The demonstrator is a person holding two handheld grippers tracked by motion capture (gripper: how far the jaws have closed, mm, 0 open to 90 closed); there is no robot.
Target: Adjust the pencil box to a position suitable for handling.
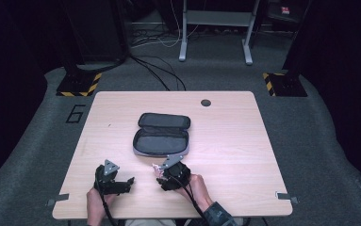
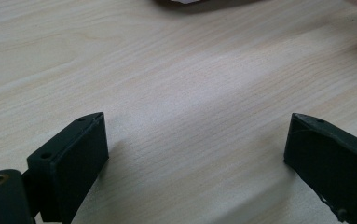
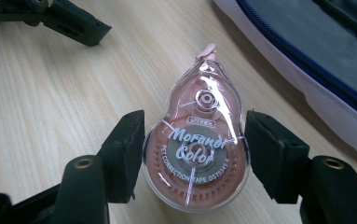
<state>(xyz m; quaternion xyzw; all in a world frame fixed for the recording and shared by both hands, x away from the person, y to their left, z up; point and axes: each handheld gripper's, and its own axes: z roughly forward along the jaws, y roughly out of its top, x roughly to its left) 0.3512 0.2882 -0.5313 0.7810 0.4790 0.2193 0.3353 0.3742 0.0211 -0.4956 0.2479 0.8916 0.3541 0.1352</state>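
Note:
A pink correction tape dispenser (image 3: pixel 199 149) in a clear shell sits between the jaws of my right gripper (image 3: pixel 195 123), which is shut on its sides, with its tip pointing away. In the high view the right gripper (image 1: pixel 159 170) holds the tape (image 1: pixel 156 167) just in front of an open dark pencil case (image 1: pixel 161 134) with a pale rim. My left gripper (image 2: pixel 197 121) is open over bare wood with nothing between its jaws. It rests near the table's front edge in the high view (image 1: pixel 130 181), to the left of the right gripper.
The pencil case (image 3: pixel 316 51) lies open and flat at mid-table, its blue zipper edge close to the right of the tape. The left gripper (image 3: pixel 69 23) shows at the top left of the right gripper view. A round cable hole (image 1: pixel 206 102) sits near the wooden table's (image 1: pixel 244 155) far edge.

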